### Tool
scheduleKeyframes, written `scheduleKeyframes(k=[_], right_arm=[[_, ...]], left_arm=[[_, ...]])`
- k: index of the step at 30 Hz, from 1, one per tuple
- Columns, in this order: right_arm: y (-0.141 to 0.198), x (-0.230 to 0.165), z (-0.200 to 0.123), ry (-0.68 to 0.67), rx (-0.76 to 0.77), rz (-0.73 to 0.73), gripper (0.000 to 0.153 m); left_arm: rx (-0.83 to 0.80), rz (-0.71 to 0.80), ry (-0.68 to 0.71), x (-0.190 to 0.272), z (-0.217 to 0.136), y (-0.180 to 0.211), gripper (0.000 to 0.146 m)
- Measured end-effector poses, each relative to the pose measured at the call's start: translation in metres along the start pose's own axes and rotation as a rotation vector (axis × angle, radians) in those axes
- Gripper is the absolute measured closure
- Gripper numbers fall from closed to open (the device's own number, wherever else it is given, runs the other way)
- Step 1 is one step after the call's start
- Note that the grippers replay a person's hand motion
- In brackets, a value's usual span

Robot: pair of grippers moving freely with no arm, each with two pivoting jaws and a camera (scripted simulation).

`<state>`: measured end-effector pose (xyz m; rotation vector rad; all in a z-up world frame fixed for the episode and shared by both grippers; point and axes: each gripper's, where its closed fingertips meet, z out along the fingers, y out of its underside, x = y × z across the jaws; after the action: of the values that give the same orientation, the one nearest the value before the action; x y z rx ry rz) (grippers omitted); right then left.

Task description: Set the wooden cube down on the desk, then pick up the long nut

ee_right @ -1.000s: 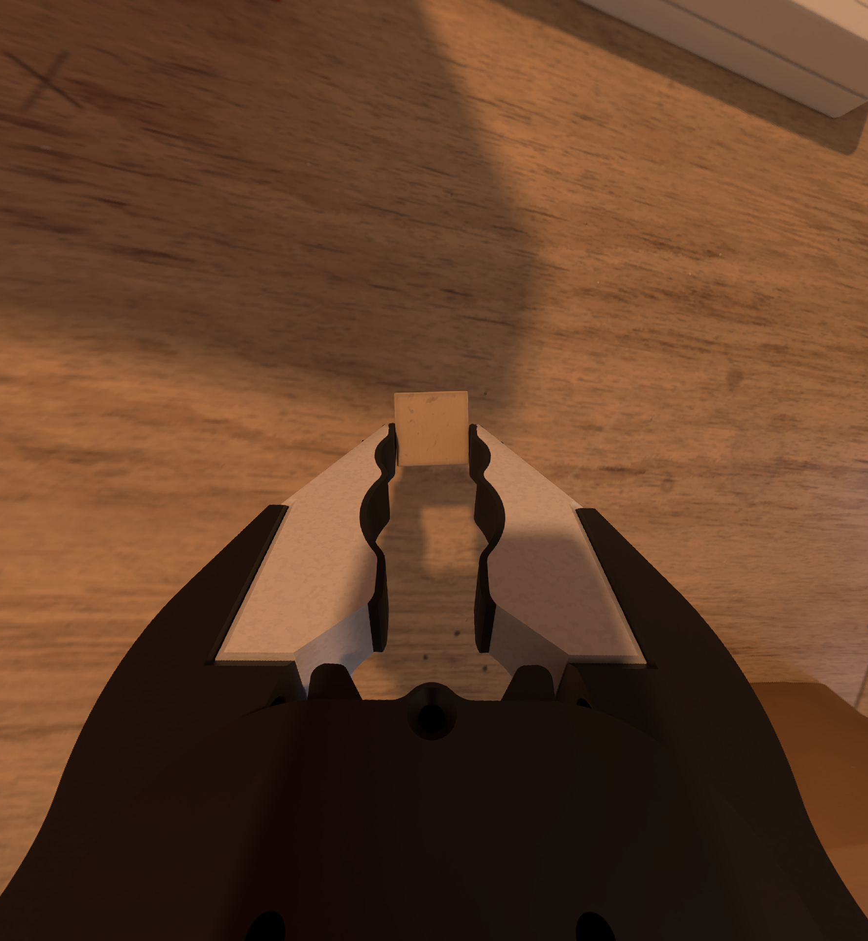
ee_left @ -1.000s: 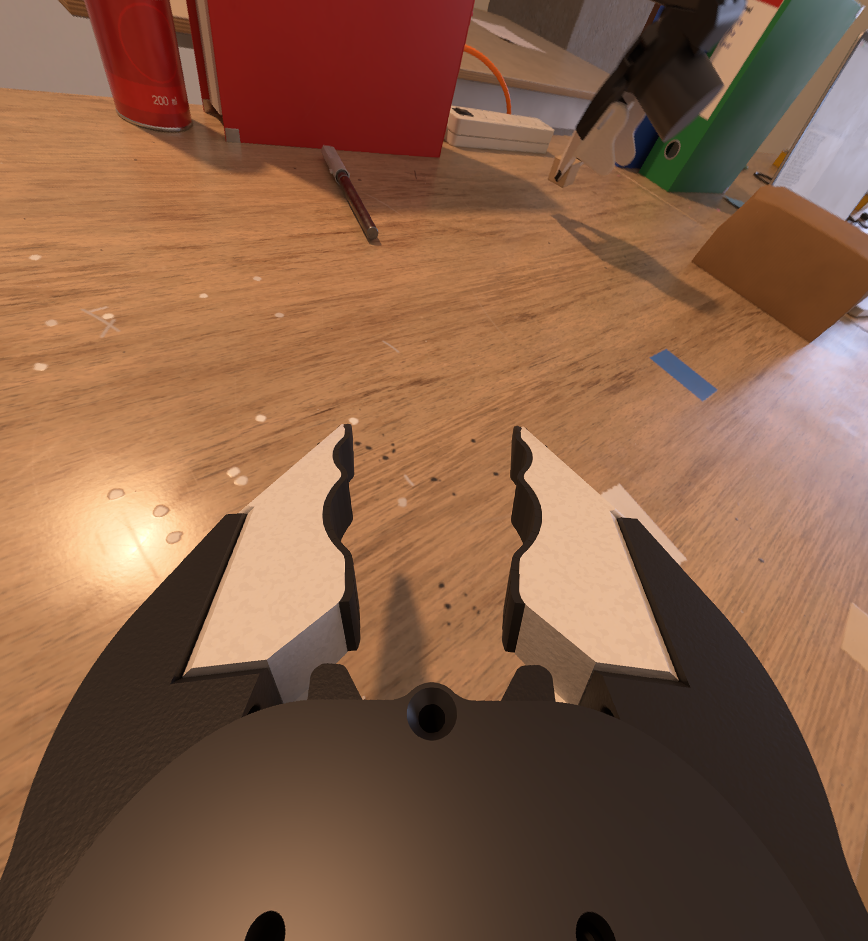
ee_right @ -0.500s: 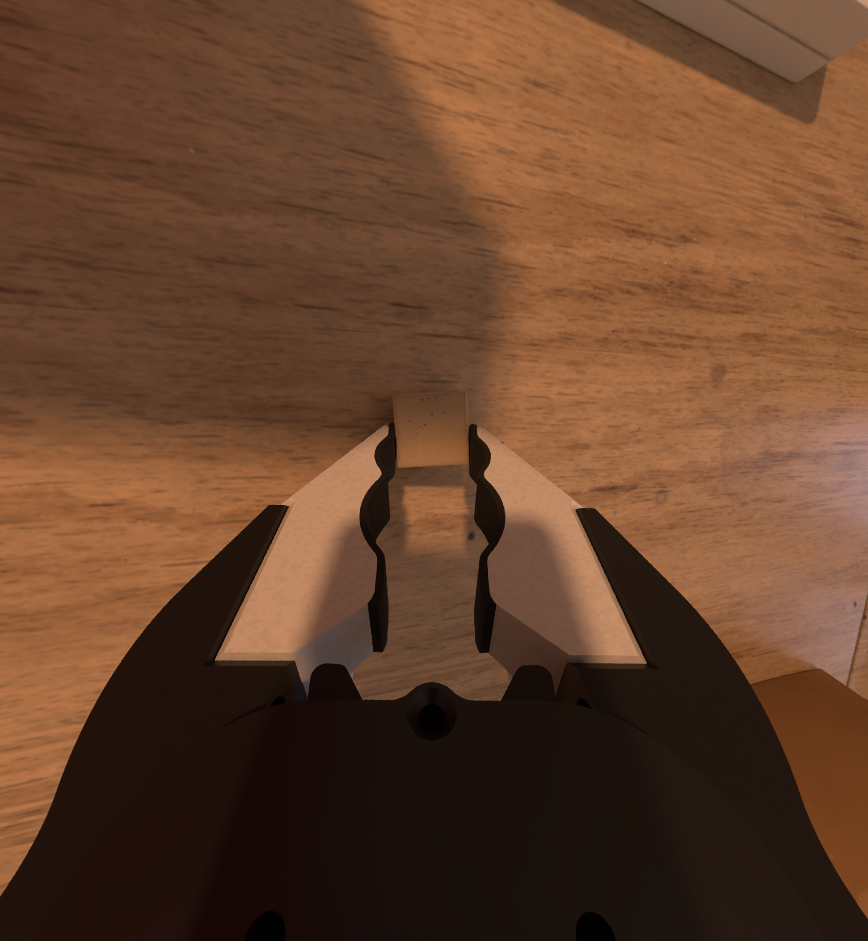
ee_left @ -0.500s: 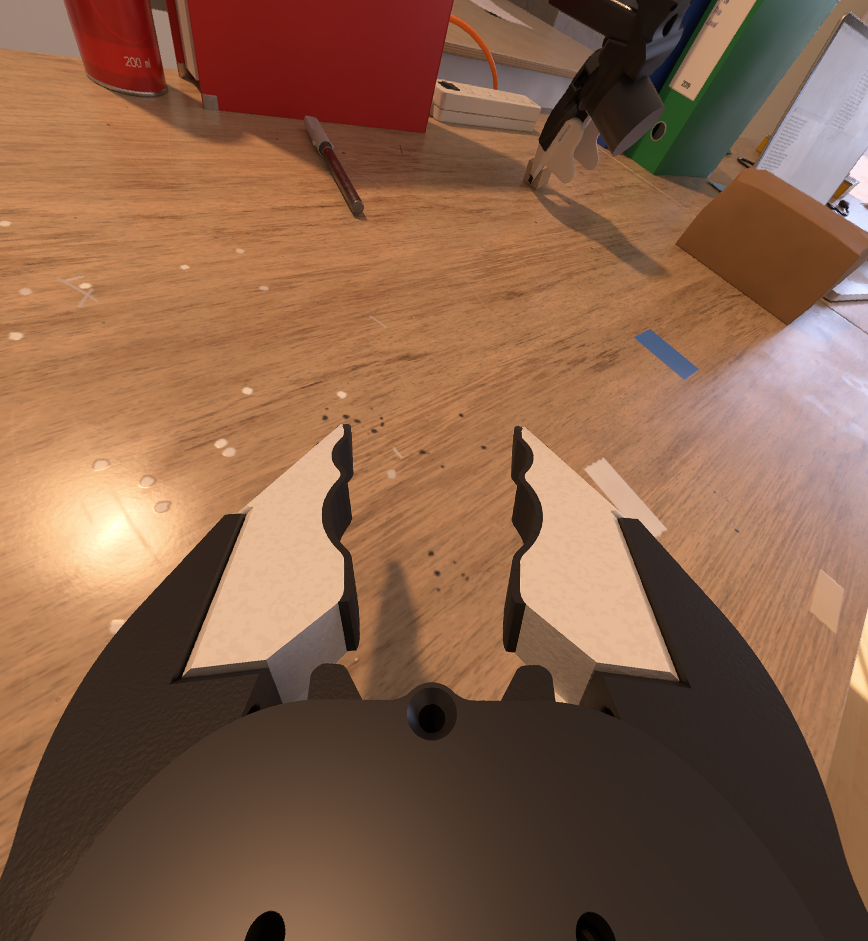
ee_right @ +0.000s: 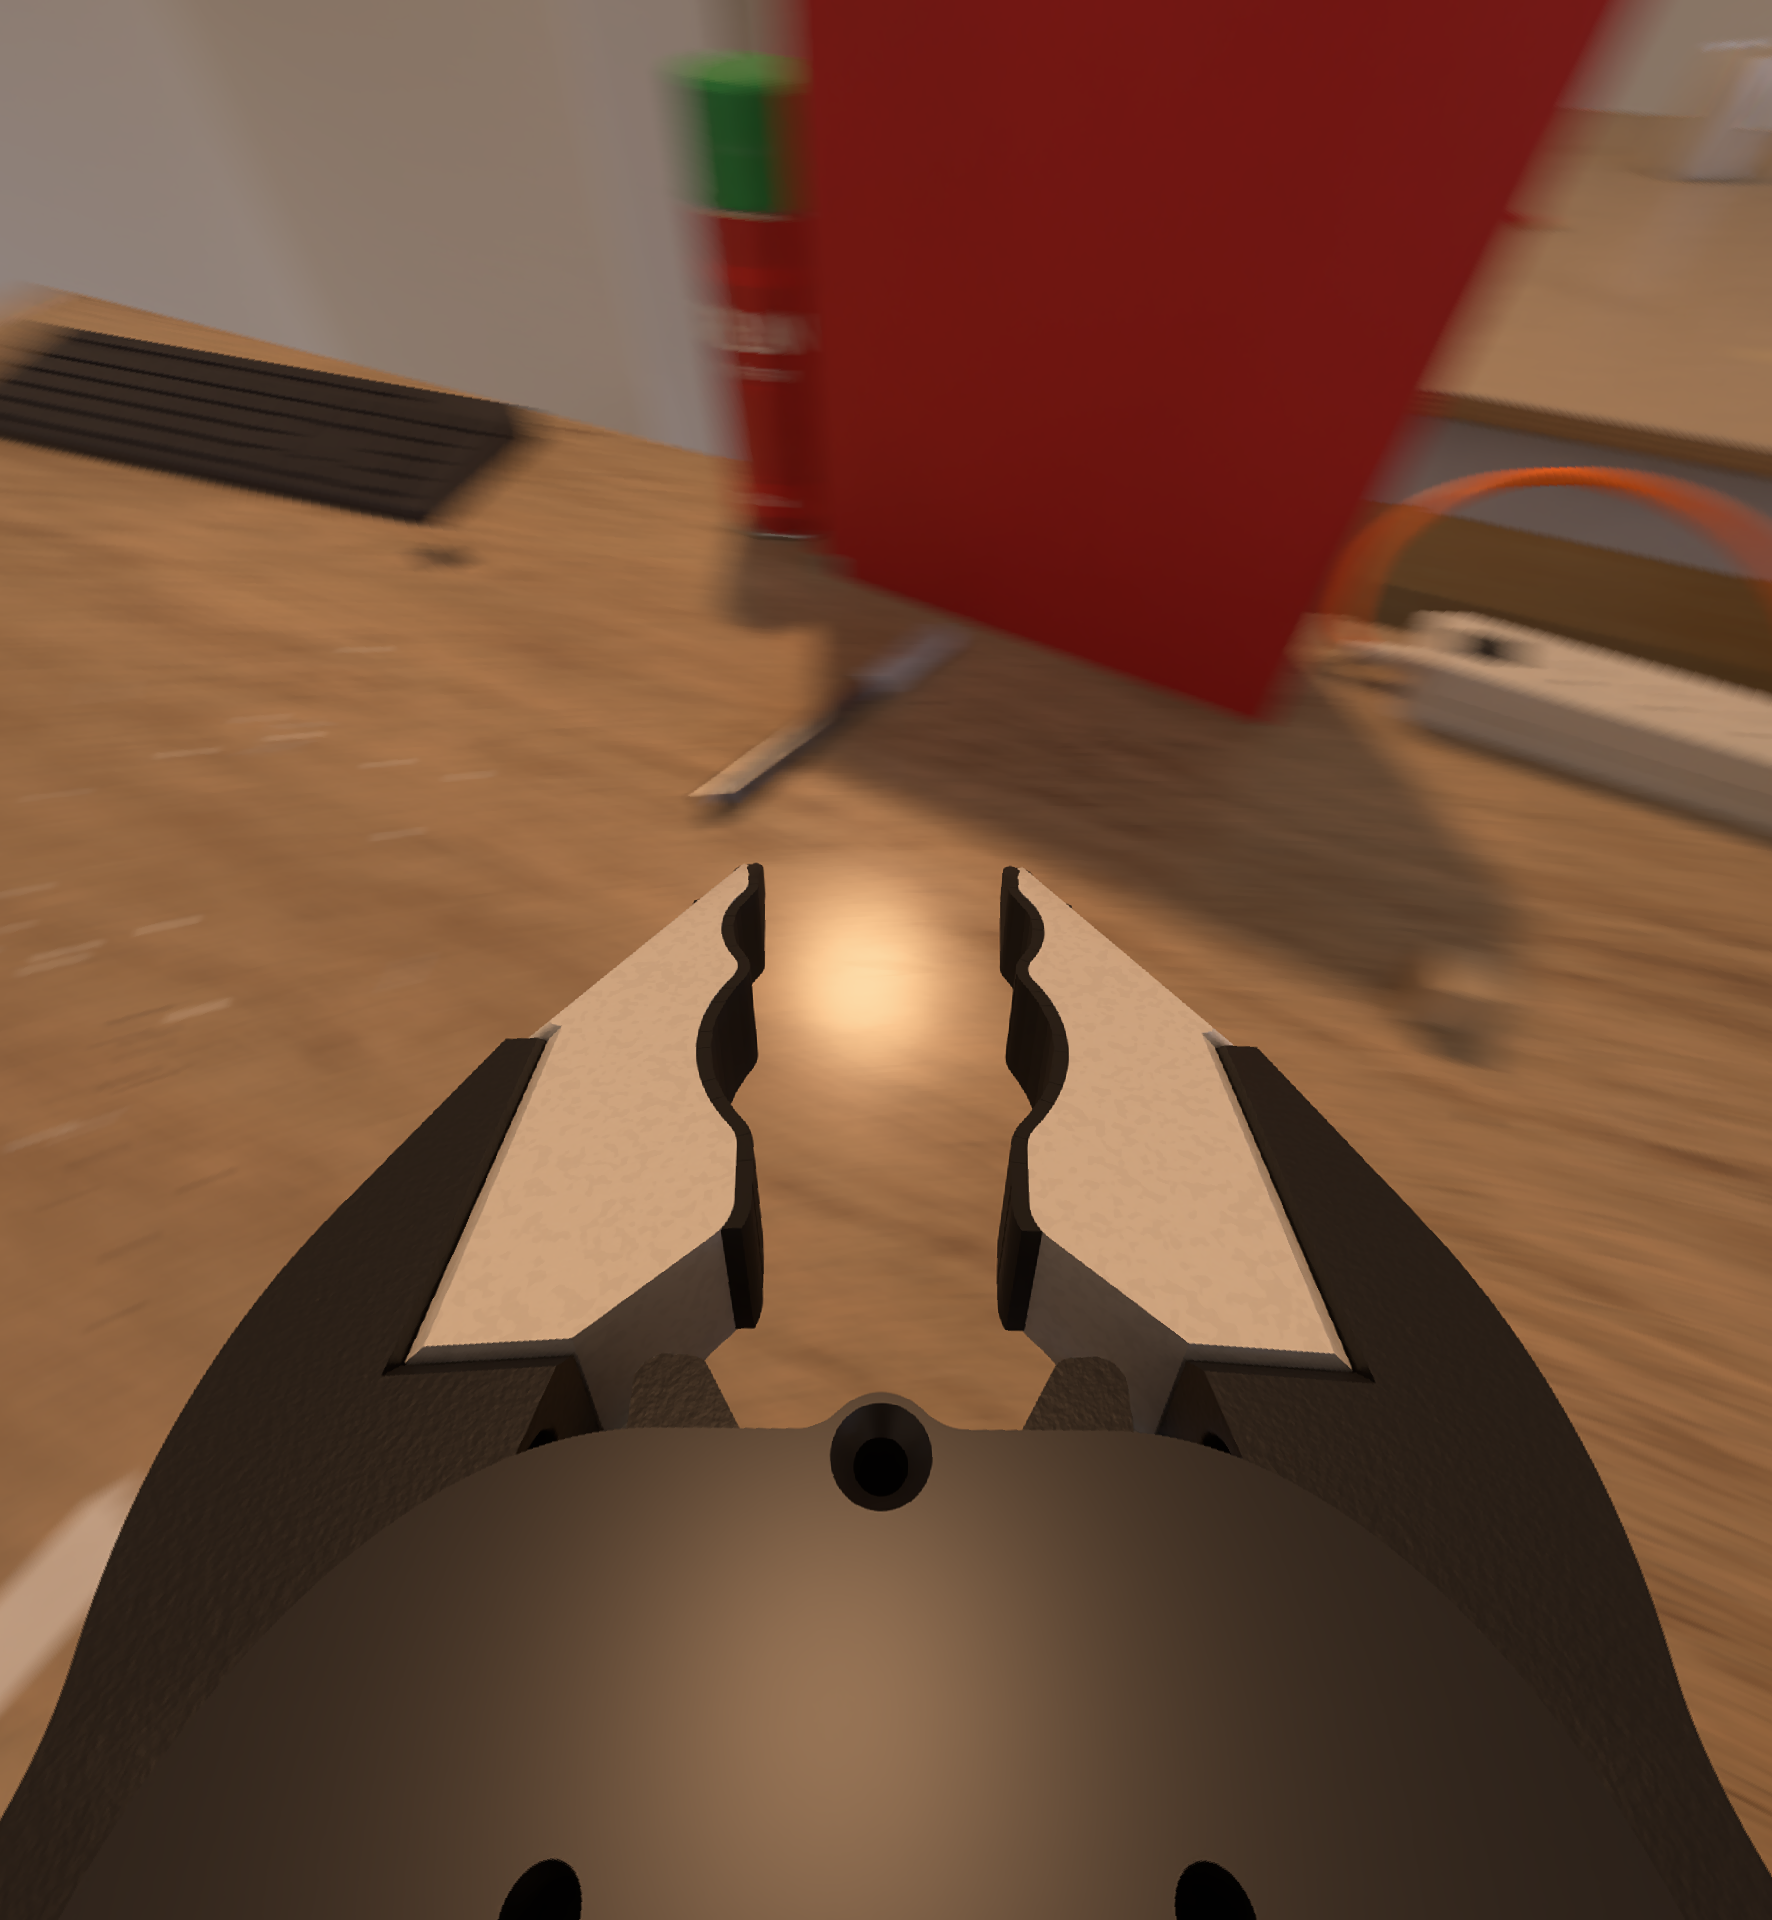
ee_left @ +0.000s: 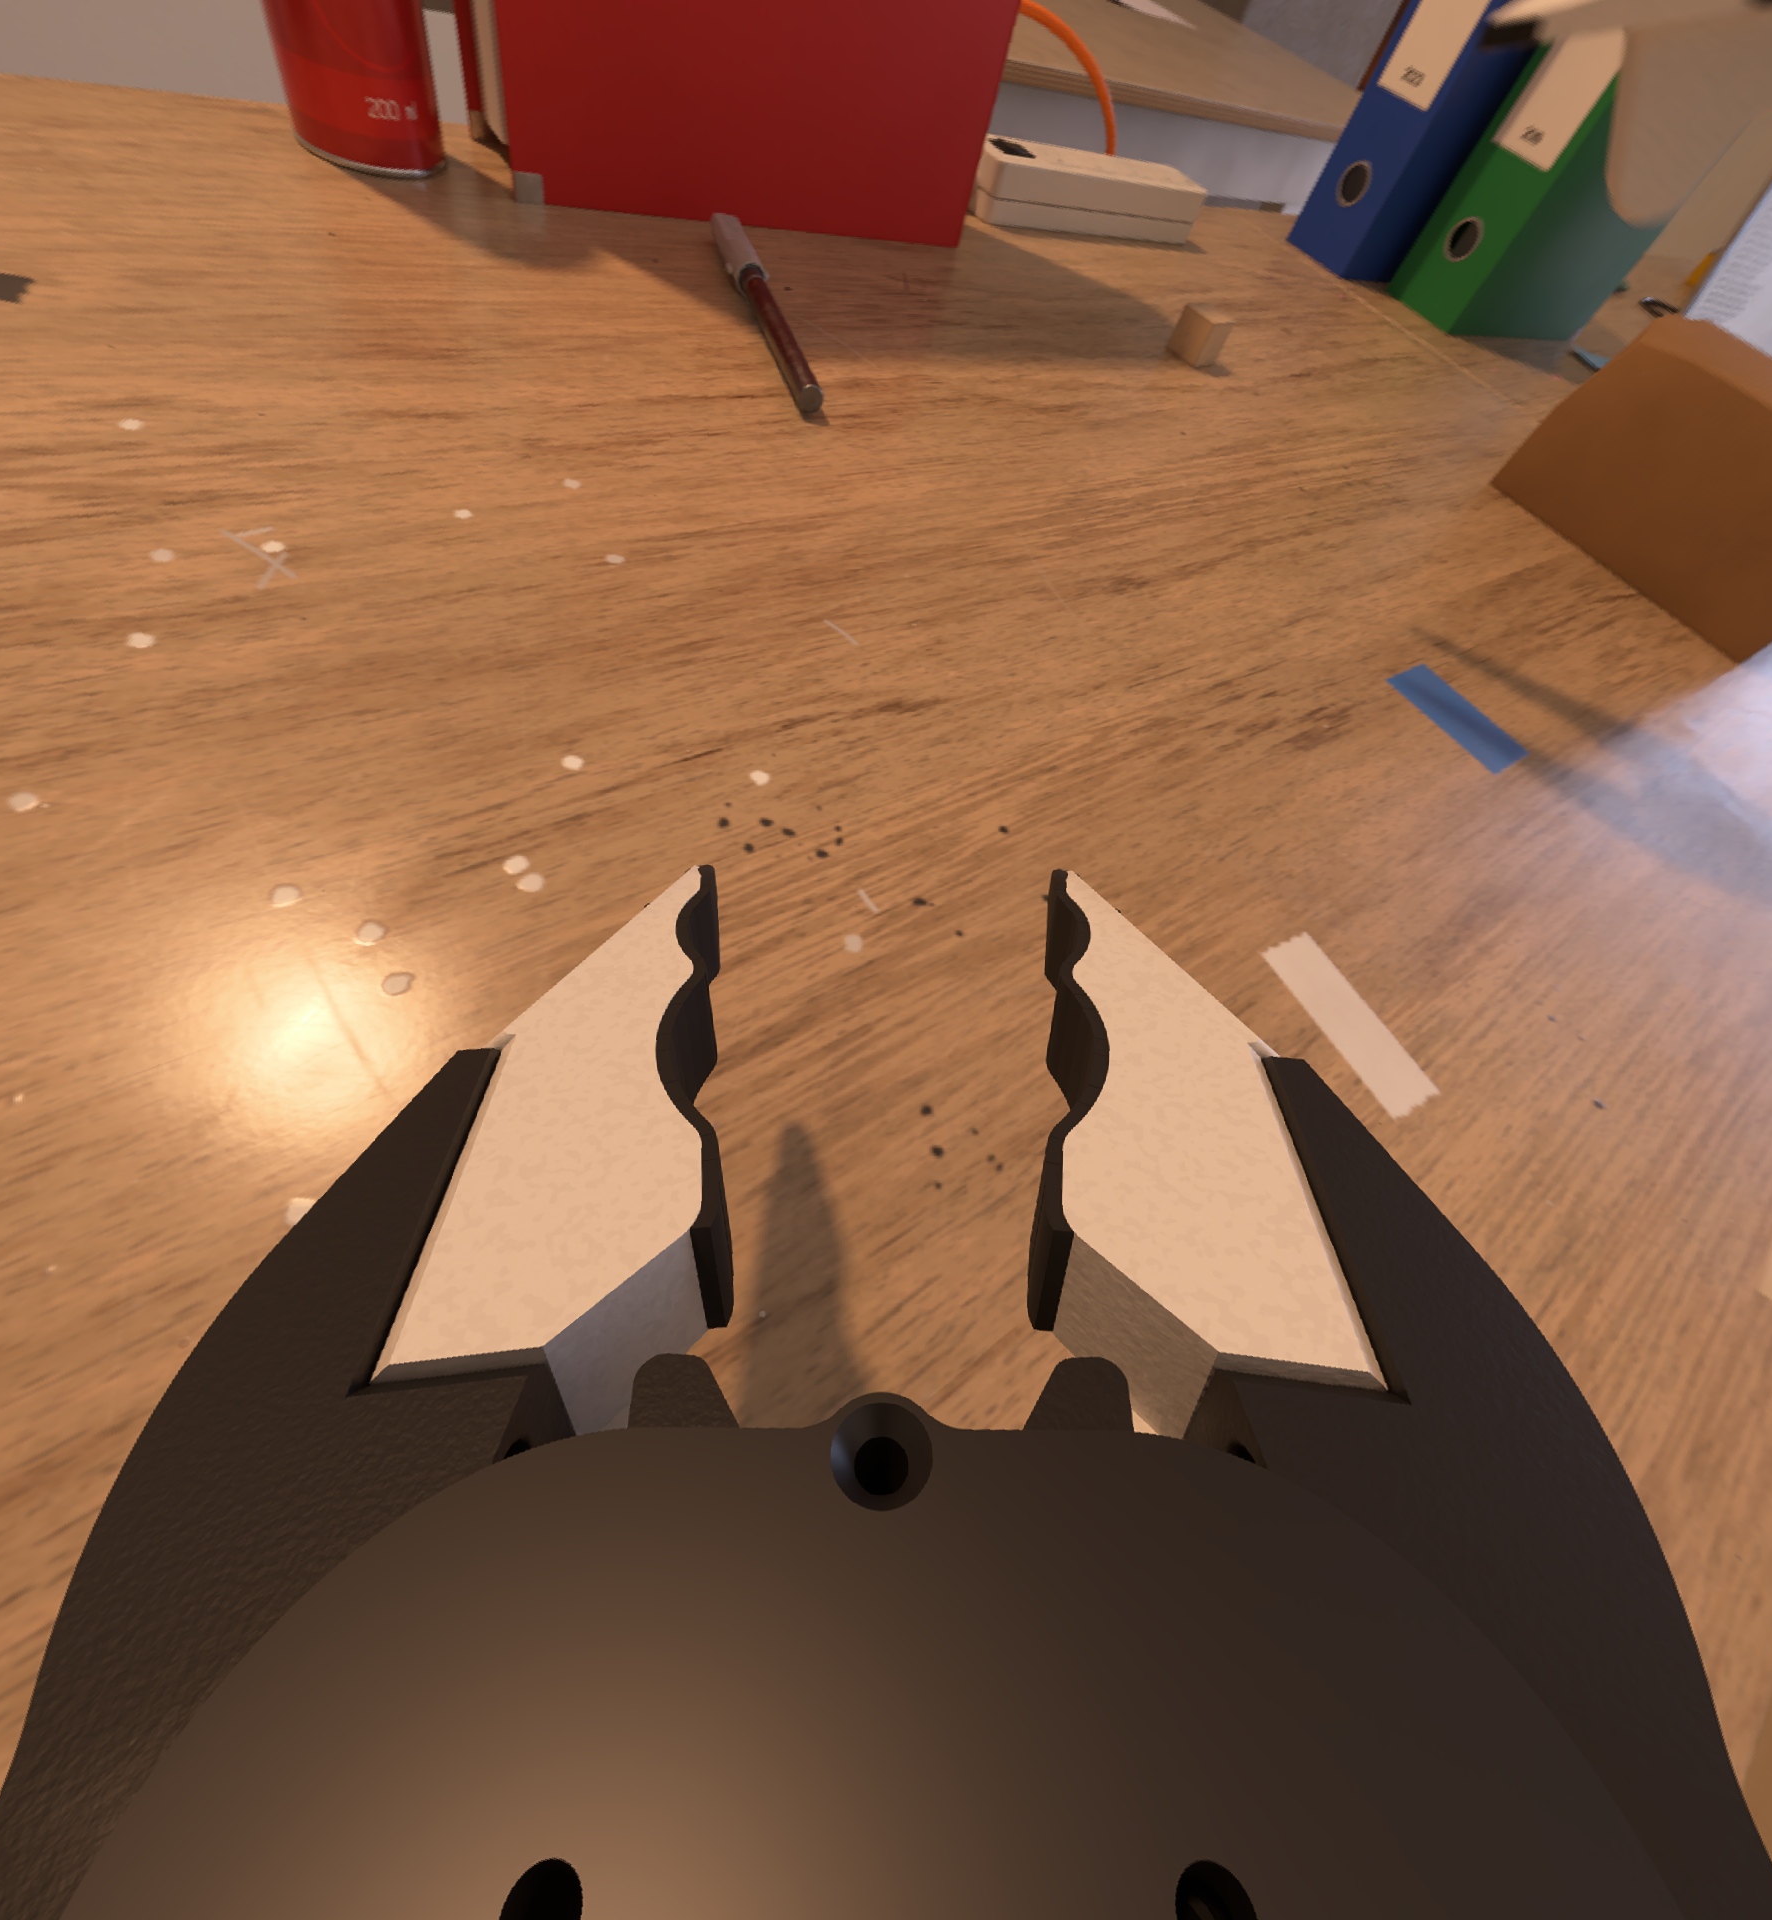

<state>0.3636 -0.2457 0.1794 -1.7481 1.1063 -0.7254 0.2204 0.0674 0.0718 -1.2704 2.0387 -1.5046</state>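
The small wooden cube (ee_left: pixel 1199 335) stands by itself on the wooden desk (ee_left: pixel 1069 582) at the far right, in front of the binders. My left gripper (ee_left: pixel 880 883) is open and empty, low over the desk's middle. My right gripper (ee_right: pixel 880 878) is open and empty, above the desk and facing the red box (ee_right: pixel 1121 312); its view is motion-blurred. A blurred pale shape (ee_left: pixel 1671 114) at the top right of the left wrist view may be the right gripper. I cannot make out a long nut in either view.
A thin grey and dark-red rod (ee_left: pixel 770 312) lies before the red box (ee_left: pixel 757 104), also seen blurred (ee_right: pixel 830 717). A red can (ee_left: pixel 357 94), white power strip (ee_left: pixel 1084 192), blue binder (ee_left: pixel 1401 145), green binder (ee_left: pixel 1516 197) and a brown cardboard box (ee_left: pixel 1692 468) line the back and right.
My right gripper opened, let go of the cube and swung up and away fast, now facing the red box. The cube now stands alone on the desk. My left gripper barely moved.
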Motion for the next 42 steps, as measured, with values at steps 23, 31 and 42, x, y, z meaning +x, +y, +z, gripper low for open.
scheduleKeyframes(k=[23,31,42], right_arm=[[0.11,-0.18,-0.012,-0.275,0.116,-0.024,0.11],[0.111,-0.177,-0.007,-0.302,0.1,-0.003,0.111],[0.113,-0.178,-0.004,-0.298,0.082,-0.009,0.112]], left_arm=[[-0.158,0.151,-0.108,-0.032,-0.07,-0.021,0.086],[-0.711,0.432,-0.284,-0.195,-0.134,-0.032,0.094],[-1.018,0.271,-0.159,-0.294,-0.089,0.011,0.103]])
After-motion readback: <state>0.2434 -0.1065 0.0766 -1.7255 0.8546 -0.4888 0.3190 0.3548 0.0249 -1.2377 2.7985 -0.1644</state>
